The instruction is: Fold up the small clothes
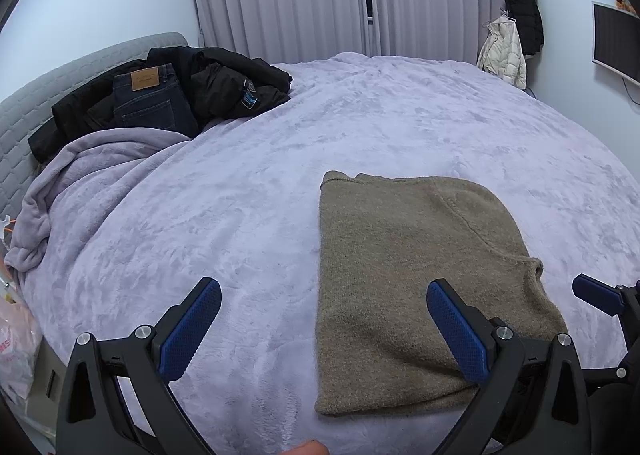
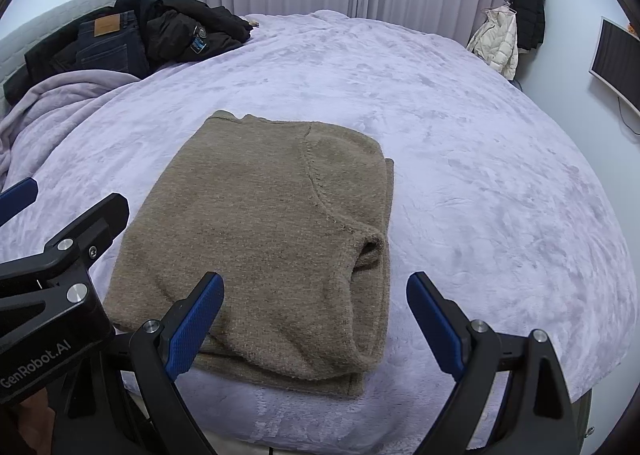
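A brown knit sweater point(image 2: 264, 239) lies folded into a compact rectangle on the lavender bed point(image 2: 480, 159), near its front edge. Both tongs hang above it with nothing in them — the left tongs point(image 1: 324, 327) spread wide, one blue pad over the sweater's near corner and the other over bare blanket; the right tongs point(image 2: 316, 319) equally wide, straddling the sweater's front right part. At the far left of the bed sit dark jeans point(image 1: 150, 99) among a black jacket point(image 1: 224, 83).
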{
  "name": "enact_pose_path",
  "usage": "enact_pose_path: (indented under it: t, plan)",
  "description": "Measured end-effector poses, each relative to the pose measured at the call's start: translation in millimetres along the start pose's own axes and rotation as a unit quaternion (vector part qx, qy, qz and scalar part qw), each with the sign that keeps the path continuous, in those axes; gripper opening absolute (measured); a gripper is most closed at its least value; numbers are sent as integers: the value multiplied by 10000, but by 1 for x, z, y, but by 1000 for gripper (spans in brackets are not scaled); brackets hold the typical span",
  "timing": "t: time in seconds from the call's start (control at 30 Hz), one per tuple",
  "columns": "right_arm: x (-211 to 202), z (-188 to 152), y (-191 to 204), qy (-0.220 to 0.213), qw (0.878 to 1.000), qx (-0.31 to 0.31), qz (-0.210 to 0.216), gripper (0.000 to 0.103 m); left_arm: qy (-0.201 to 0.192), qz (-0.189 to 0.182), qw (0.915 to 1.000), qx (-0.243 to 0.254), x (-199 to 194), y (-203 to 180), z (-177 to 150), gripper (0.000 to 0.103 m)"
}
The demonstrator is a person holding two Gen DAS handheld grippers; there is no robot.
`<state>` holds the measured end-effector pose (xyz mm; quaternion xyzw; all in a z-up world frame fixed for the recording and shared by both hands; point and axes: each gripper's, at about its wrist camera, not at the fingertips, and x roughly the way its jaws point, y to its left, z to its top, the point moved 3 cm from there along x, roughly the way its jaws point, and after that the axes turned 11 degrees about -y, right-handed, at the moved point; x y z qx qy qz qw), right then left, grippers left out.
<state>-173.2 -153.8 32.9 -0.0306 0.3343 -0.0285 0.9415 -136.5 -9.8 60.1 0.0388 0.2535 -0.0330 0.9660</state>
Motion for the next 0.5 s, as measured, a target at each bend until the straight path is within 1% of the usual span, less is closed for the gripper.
enact_pose_path:
  t: [0.3, 0.5]
  plan:
    - [0, 0, -4, -8, 10000, -5, 28, 94, 24, -28, 10000, 9, 1, 0, -1, 103]
    - [1, 0, -9, 15, 10000, 16, 35, 94, 24, -150, 9999, 33, 6, 4, -5, 103]
